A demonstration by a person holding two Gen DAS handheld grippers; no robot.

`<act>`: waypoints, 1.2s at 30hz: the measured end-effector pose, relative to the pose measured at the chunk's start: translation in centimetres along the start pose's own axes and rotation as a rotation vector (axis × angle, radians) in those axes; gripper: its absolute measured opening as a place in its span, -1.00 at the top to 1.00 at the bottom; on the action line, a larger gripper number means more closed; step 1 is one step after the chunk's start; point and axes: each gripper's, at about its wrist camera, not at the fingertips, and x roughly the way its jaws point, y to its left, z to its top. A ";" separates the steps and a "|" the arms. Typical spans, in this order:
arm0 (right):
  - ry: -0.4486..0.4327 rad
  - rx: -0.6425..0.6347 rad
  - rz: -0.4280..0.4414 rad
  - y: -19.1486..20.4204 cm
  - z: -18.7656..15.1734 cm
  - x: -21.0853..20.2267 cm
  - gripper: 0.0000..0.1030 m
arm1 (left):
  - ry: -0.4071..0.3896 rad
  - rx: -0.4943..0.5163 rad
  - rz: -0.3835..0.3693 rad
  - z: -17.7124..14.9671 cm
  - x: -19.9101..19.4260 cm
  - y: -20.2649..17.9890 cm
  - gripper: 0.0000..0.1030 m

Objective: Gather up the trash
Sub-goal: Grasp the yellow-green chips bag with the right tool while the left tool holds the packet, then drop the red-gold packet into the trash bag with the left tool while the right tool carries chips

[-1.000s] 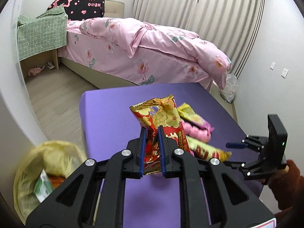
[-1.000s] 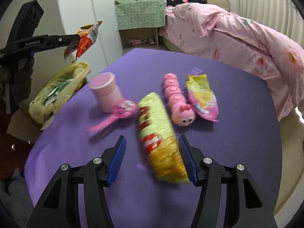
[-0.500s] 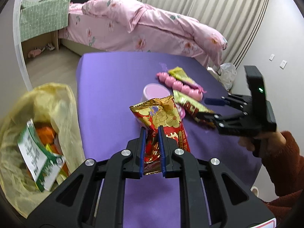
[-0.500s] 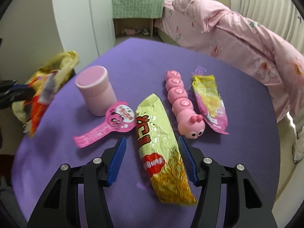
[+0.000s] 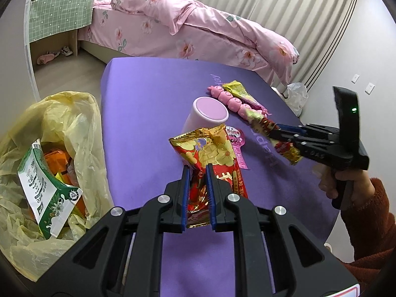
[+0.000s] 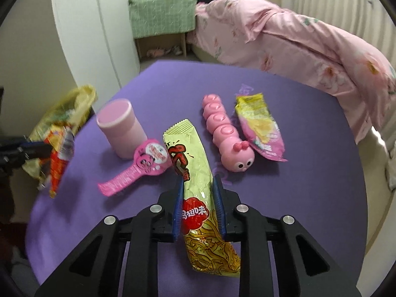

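Observation:
My left gripper [image 5: 198, 170] is shut on a red and gold snack wrapper [image 5: 210, 153], held above the purple table [image 5: 148, 113] near its left edge. An open yellow trash bag [image 5: 49, 133] with a green carton [image 5: 47, 193] sits just to the left. My right gripper [image 6: 198, 180] is shut on a long yellow-green snack packet [image 6: 195, 173]; it shows lifted off the table in the left wrist view [image 5: 274, 133]. A pink lollipop wrapper [image 6: 138, 165] and a yellow-pink wrapper [image 6: 259, 126] lie on the table.
A pink cup [image 6: 121, 126] and a pink caterpillar toy [image 6: 227, 136] stand on the table. A bed with a pink duvet [image 5: 198, 32] is behind it. A white plastic bag [image 5: 295, 96] lies on the floor by the curtain.
My right gripper has closed on the yellow-green packet and lifted it. My left gripper, still holding the red wrapper, has moved down and left toward the trash bag.

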 end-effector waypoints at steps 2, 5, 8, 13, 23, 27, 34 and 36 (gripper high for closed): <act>-0.040 0.043 0.015 -0.1 0.0 -1.3 0.57 | -0.009 0.002 0.002 0.0 -0.4 0.0 0.76; -0.103 0.086 0.036 0.4 0.3 -3.1 0.57 | -0.034 0.009 0.013 0.1 -1.3 -0.1 0.76; -0.149 0.090 0.052 1.3 0.7 -4.5 0.57 | -0.070 0.019 0.032 0.2 -2.8 -0.2 0.76; -0.214 0.065 0.070 3.6 1.5 -6.8 0.57 | -0.127 0.035 0.067 0.4 -5.5 -0.1 0.76; -0.317 -0.025 0.085 11.5 3.8 -8.5 0.57 | -0.196 -0.030 0.151 -0.3 -9.5 3.8 0.76; -0.308 -0.054 0.084 14.0 4.5 -7.0 0.57 | -0.224 -0.086 0.252 -0.9 -10.5 7.1 0.76; -0.305 -0.090 0.103 17.3 5.7 -4.8 0.57 | -0.184 -0.233 0.430 -1.9 -10.9 13.7 0.76; -0.306 -0.096 0.113 17.6 5.9 -4.5 0.57 | -0.158 -0.266 0.443 -2.3 -10.3 15.1 0.76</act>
